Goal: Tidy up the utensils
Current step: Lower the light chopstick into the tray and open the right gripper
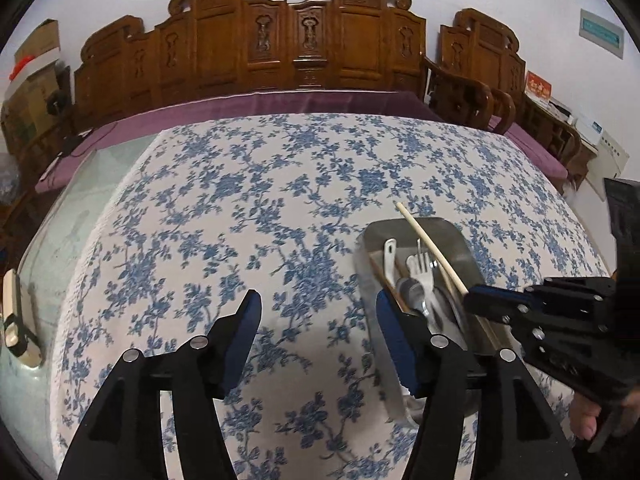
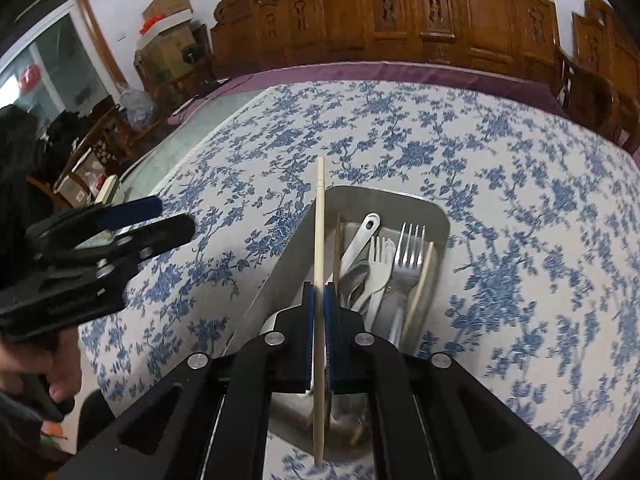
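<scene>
Only rightward, metal fork (image 2: pixel 408 252) tines.

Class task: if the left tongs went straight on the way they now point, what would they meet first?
Probably the bare floral tablecloth: the left tongs stand open and empty, and the metal tray lies off to their right. Depth is unclear.

You see a white tablecloth (image 1: pixel 240 208) patterned with blue flowers, a silver tray (image 2: pixel 372 200), a pale chopstick (image 2: pixel 319 264), blue-padded black fingers (image 1: pixel 240 332).

Both wrist views angled down, close over shared tray (image 1: pixel 460 236) (image 2: pixel 400 200)
</scene>
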Motion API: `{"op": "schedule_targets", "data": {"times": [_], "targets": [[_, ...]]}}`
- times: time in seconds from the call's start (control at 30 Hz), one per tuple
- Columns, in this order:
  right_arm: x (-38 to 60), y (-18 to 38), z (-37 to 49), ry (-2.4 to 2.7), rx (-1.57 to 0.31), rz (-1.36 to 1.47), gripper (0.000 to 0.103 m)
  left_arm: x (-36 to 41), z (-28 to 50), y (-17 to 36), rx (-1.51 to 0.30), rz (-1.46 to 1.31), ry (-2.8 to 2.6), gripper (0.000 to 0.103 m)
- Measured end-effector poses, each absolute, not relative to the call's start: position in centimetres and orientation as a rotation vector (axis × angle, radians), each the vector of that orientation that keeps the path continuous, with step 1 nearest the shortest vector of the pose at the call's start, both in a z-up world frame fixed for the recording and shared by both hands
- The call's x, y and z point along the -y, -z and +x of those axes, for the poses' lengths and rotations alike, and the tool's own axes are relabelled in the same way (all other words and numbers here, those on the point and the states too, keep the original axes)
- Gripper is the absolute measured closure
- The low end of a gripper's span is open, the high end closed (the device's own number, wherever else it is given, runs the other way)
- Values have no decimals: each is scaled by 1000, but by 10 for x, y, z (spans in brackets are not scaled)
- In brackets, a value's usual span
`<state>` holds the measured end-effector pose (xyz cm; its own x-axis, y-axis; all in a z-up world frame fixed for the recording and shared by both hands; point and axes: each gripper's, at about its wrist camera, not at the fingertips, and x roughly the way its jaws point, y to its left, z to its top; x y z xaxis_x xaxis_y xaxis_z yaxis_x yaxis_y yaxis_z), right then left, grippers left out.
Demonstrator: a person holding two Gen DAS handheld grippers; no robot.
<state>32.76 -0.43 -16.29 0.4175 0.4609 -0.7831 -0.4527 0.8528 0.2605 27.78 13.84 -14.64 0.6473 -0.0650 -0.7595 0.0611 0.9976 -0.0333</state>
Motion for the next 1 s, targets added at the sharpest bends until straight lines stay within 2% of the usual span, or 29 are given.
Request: {"op": "schedule_targets", "data": {"times": [0.1, 0.17, 0.3, 0.43, 1.0], "targets": [[0, 174, 335, -552, -1005, 24, 97, -143, 274, 148, -867, -5, 68, 43], [-1, 182, 339, -538, -1022, 32, 97, -145, 272, 149, -864, -7, 66, 35], [-3, 194, 343, -525, -1052, 41, 97, -147, 271, 150, -866, -11, 68, 31], [-6, 201, 341, -527, -1066, 29, 97, -147, 270, 150, -861, -16, 72, 23], [-21, 207, 335, -577, -1079, 23, 94, -146, 268, 152, -873, -23, 80, 22]]}}
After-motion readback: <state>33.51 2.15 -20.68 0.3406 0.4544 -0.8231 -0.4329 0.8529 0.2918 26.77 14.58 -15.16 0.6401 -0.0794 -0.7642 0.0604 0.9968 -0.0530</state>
